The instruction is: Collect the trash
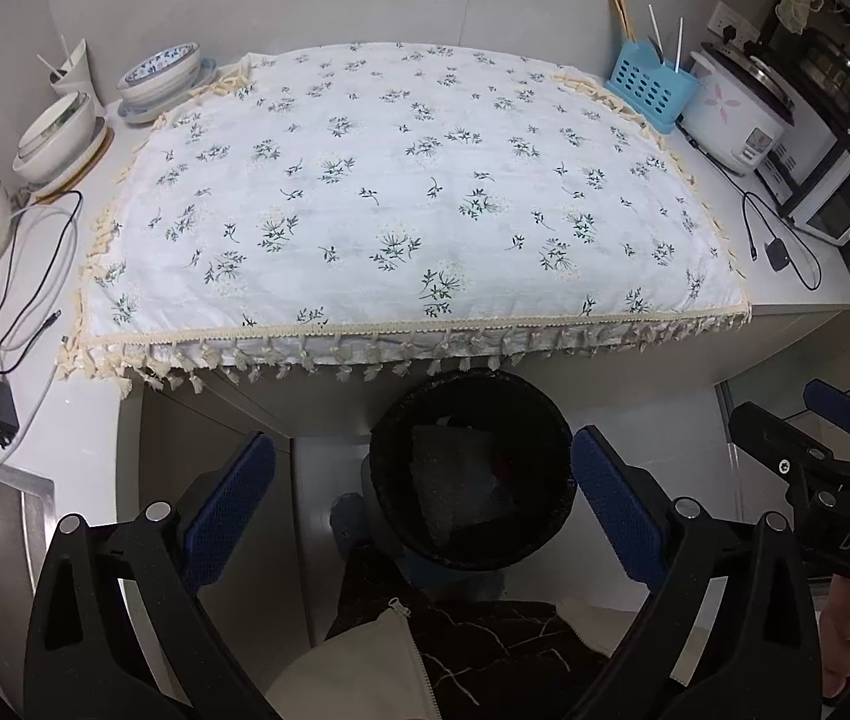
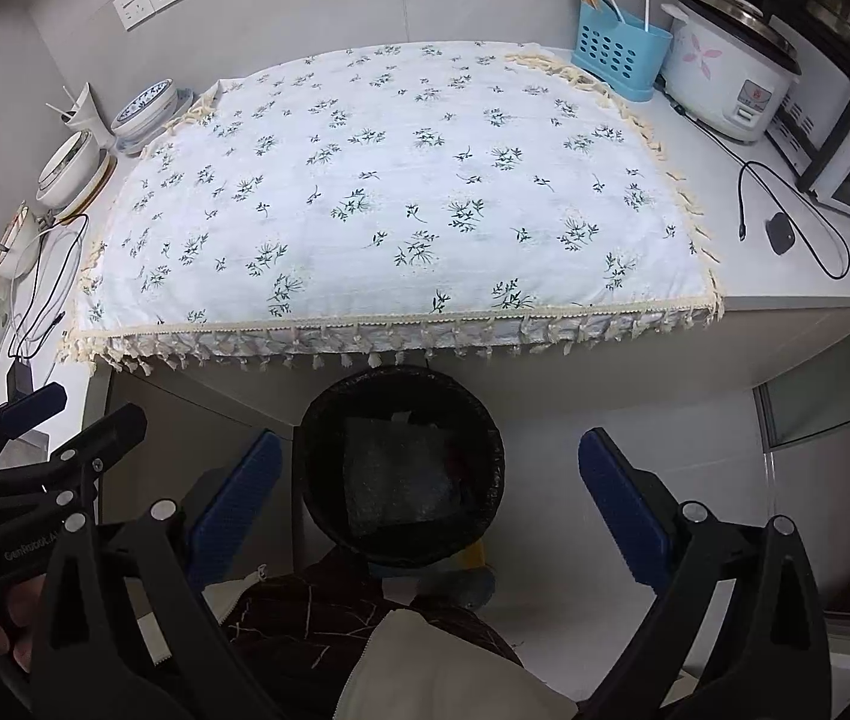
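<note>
Trash bin [image 1: 472, 471] below counter edge, tasselled floral cloth [image 1: 413, 192] overhanging, both tongs agape, empty.

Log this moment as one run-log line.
left gripper: open, empty | right gripper: open, empty | trash bin: black-lined, on floor below counter edge, holds grey sheet | floral cloth: bare, no trash visible

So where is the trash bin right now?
The trash bin sits on the floor below the counter's front edge, under the floral cloth, framed between each open tool's fingers in both wrist views.
</note>
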The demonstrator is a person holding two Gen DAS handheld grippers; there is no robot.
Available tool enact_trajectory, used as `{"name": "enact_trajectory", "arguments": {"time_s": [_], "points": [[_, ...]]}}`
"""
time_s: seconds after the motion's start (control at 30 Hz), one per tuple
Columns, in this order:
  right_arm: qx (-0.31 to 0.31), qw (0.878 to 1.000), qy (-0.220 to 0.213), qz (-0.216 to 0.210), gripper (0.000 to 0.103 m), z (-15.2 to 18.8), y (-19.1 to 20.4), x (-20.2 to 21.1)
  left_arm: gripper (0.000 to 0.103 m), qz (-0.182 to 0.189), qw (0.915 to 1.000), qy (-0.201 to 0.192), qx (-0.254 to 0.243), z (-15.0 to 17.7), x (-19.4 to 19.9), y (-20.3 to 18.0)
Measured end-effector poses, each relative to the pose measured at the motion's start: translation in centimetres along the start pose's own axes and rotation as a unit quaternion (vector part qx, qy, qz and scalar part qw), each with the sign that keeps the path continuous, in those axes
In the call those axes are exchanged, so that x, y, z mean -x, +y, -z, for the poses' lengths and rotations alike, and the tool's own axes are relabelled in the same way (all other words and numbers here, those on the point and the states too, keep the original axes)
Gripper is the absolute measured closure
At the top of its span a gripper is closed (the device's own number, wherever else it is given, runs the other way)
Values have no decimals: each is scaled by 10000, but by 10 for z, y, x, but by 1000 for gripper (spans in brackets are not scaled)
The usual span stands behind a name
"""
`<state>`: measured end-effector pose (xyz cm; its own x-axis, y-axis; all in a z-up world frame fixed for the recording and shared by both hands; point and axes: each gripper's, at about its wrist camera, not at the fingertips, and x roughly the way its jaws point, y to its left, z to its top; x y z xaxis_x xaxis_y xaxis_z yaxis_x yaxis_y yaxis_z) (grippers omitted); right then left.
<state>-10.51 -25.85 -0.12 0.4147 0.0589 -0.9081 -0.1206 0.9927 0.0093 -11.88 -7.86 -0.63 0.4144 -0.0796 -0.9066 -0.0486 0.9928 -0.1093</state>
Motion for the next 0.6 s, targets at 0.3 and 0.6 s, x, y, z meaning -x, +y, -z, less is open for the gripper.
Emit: {"name": "enact_trajectory", "arguments": {"time_s": [0.3, 0.6], "points": [[7, 10000, 39, 15, 8, 0, 0, 0, 6, 11, 10000, 57, 11, 2, -1, -2], [23, 10000, 49, 8, 8, 0, 0, -2, 6, 32, 9999, 120, 19, 3, -4, -3]]}}
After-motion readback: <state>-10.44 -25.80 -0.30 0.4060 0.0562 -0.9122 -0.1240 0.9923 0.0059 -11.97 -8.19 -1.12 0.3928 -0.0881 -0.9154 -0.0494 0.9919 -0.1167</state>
